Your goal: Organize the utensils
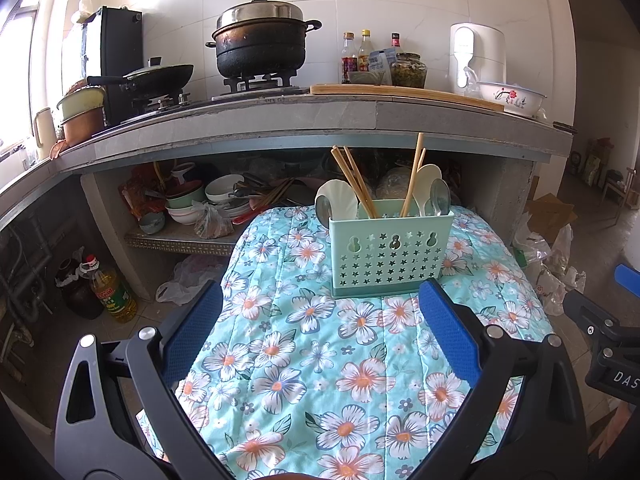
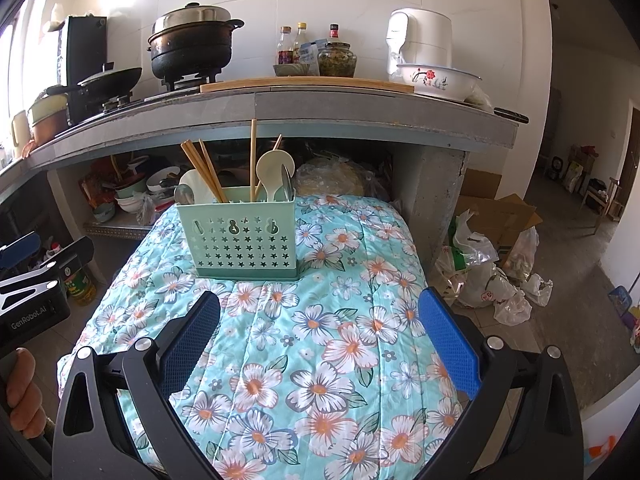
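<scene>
A mint green utensil holder (image 1: 390, 252) (image 2: 238, 236) with star-shaped holes stands upright at the far end of a table under a floral cloth (image 1: 320, 340) (image 2: 320, 340). Wooden chopsticks (image 1: 354, 178) (image 2: 202, 172), white plastic spoons (image 1: 338, 200) (image 2: 272, 170) and metal spoons (image 1: 440, 196) (image 2: 183, 194) stick up out of it. My left gripper (image 1: 324, 304) is open, well short of the holder, nothing between its blue pads. My right gripper (image 2: 320, 312) is open too, empty, to the holder's right and nearer me.
Behind the table runs a stone counter (image 1: 320, 116) with a black pot (image 1: 260, 44), a wok (image 1: 156, 76), bottles (image 1: 360, 56), a white appliance (image 1: 476, 56) and a basin (image 1: 510, 98). Bowls (image 1: 200, 200) fill the shelf below. An oil bottle (image 1: 112, 292) and plastic bags (image 2: 492, 276) sit on the floor.
</scene>
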A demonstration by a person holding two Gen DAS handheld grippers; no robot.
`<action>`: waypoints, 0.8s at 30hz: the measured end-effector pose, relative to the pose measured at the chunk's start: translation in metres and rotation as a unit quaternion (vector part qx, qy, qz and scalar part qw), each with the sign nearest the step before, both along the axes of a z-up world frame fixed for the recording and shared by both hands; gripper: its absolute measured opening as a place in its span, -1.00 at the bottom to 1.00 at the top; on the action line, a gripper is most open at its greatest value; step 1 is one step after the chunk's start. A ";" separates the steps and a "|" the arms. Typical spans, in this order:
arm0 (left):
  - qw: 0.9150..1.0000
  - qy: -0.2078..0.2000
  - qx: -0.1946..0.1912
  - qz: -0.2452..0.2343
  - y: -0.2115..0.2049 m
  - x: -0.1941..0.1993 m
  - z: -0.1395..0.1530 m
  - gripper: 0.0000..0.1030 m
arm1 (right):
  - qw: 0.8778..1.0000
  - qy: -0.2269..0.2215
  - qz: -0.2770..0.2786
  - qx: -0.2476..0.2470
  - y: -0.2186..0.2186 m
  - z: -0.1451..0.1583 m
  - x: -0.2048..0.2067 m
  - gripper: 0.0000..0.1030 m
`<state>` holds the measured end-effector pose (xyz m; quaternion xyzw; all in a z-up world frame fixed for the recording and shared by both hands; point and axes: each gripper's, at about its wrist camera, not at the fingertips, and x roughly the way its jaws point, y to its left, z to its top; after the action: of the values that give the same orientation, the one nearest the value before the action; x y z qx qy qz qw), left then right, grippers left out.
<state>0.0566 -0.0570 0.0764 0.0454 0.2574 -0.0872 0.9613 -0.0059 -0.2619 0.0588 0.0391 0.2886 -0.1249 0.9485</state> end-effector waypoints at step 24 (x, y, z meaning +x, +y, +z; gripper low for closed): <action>1.000 0.000 -0.001 0.000 0.000 0.000 0.000 0.84 | 1.000 0.000 0.005 -0.002 0.003 0.004 0.003 0.88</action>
<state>0.0568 -0.0571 0.0769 0.0449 0.2575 -0.0877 0.9612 -0.0025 -0.2593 0.0624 0.0359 0.2882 -0.1210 0.9492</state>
